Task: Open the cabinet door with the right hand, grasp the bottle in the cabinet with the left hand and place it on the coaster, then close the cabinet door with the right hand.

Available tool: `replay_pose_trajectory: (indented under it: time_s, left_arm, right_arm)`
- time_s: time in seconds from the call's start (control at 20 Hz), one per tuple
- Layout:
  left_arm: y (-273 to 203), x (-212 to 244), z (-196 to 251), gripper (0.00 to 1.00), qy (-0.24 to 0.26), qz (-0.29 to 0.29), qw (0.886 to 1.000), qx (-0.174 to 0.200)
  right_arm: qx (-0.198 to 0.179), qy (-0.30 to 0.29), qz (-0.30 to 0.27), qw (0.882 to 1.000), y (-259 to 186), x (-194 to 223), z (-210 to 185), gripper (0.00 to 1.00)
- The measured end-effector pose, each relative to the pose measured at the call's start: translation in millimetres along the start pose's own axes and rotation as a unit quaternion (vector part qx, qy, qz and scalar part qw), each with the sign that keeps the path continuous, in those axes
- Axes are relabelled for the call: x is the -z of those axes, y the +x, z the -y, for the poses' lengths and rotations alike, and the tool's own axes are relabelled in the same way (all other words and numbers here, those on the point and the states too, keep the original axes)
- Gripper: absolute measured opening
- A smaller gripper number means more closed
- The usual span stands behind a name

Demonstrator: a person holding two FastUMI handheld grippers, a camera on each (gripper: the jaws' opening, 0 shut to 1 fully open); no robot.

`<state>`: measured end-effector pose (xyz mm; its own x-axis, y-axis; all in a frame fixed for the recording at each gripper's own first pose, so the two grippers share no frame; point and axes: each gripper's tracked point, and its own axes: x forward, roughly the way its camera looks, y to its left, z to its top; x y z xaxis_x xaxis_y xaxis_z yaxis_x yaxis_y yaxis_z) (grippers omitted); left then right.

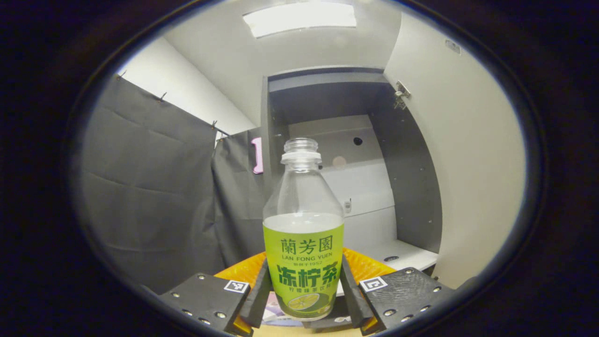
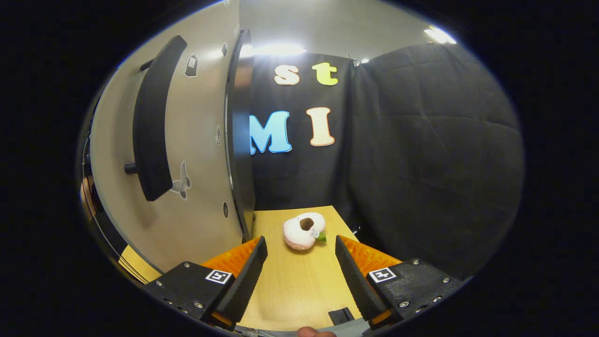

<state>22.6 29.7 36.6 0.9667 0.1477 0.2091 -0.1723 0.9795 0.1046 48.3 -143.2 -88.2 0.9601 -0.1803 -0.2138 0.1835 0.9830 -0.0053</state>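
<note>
- Left gripper view: left hand-held gripper (image 1: 303, 290) clamped on upright bottle (image 1: 303, 234); cabinet (image 1: 327, 121) door (image 1: 468, 154) open.
- Right gripper view: right hand-held gripper (image 2: 299, 271) fingers apart, holding nothing, above surface (image 2: 295, 285).

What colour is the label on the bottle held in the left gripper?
Lime green with darker green lettering, on a clear bottle; the left gripper view shows it best.

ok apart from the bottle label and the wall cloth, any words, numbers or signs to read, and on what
None can be read.
Pale cabinet door: small dark stickers, shapes only, too small for any words.
Left gripper, shut on the clear green-labelled bottle: square black-and-white markers, no words.
Right gripper, open: the same.
</note>
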Motion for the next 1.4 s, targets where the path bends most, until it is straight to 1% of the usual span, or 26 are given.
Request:
replay_pose_trajectory:
  time_s: [0.05, 0.1, 0.2, 0.25, 0.3, 0.35, 0.45, 0.6, 0.7, 0.75, 0.8, 0.85, 0.95, 1.05, 1.15, 1.25, 1.35, 1.4]
  left_arm:
    - [-14.3, 1.8, -3.3, 0.78, 0.008, 0.0, 1.0, -0.009]
    - [-28.2, 7.4, -10.8, 0.71, 0.022, 0.0, 0.999, -0.024]
    - [-53.5, 24.9, -14.1, 0.71, 0.047, -0.009, 0.998, -0.041]
    - [-67.8, 35.3, -17.8, 0.78, 0.056, -0.014, 0.997, -0.053]
    - [-84.0, 43.8, -20.3, 0.78, 0.054, -0.019, 0.997, -0.06]
    - [-99.8, 56.3, -21.7, 0.71, 0.044, -0.023, 0.996, -0.068]
    - [-130.6, 94.6, -19.3, 0.71, 0.019, -0.046, 0.996, -0.074]
    - [-172.9, 145.4, -15.6, 0.71, 0.013, -0.072, 0.994, -0.085]
    - [-202.7, 178.6, -17.7, 0.71, 0.011, -0.088, 0.991, -0.1]
    - [-215.1, 195.4, -18.1, 0.71, 0.004, -0.093, 0.99, -0.107]
    - [-227.6, 213.6, -13.3, 0.74, -0.003, -0.094, 0.99, -0.107]
    - [-237.3, 230.1, -10.0, 0.71, -0.007, -0.097, 0.989, -0.11]
    - [-255.4, 261.5, 0.8, 0.71, -0.012, -0.095, 0.99, -0.107]
    - [-267.8, 283.7, 0.9, 0.71, -0.012, -0.089, 0.99, -0.112]
    - [-277.2, 306.4, 9.3, 0.71, -0.031, -0.09, 0.989, -0.111]
    - [-284.7, 326.6, 15.8, 0.71, -0.031, -0.096, 0.989, -0.112]
    - [-291.3, 347.2, 20.9, 0.71, -0.024, -0.117, 0.987, -0.11]
    - [-293.8, 348.1, 27.4, 0.71, -0.033, -0.115, 0.988, -0.101]
  right_arm:
    - [-0.003, 0.003, -0.001, 1.0, 0.9, 2.7, 4.8, 0.91]
    - [-0.004, 0.013, 0.011, 1.0, 1.1, -1.1, 11.3, 0.91]
    - [-0.003, 0.038, 0.03, 0.999, 5.5, -5.5, 22.2, 0.91]
    - [-0.003, 0.05, 0.033, 0.998, 9.7, -2.9, 26.1, 0.91]
    - [-0.003, 0.059, 0.028, 0.998, 14.4, 4.1, 28.1, 0.9]
    - [-0.005, 0.063, 0.017, 0.998, 19.4, 13.3, 28.8, 0.9]
    - [-0.001, 0.058, -0.006, 0.998, 28.3, 33.2, 30.3, 0.9]
    - [-0.003, 0.038, -0.027, 0.999, 37.2, 58.7, 23.2, 0.91]
    - [0.008, 0.01, -0.043, 0.999, 39.7, 81.6, 27.2, 0.9]
    - [0.006, -0.002, -0.05, 0.999, 41.2, 92.7, 26.1, 0.91]
    - [0.007, -0.014, -0.057, 0.998, 41.6, 105.0, 25.8, 0.9]
    - [0.007, -0.025, -0.063, 0.998, 41.1, 116.2, 26.0, 0.91]
    - [0.001, -0.043, -0.083, 0.996, 36.7, 143.7, 22.8, 0.91]
    - [-0.006, -0.067, -0.11, 0.992, 32.0, 169.4, 18.8, 0.91]
    - [-0.003, -0.096, -0.124, 0.988, 29.0, 177.2, 23.0, 0.92]
    - [-0.004, -0.111, -0.12, 0.987, 28.8, 177.9, 21.7, 0.92]
    - [-0.008, -0.115, -0.112, 0.987, 19.3, 182.8, 12.7, 0.93]
    - [-0.012, -0.116, -0.112, 0.987, 18.3, 183.5, 9.1, 0.93]
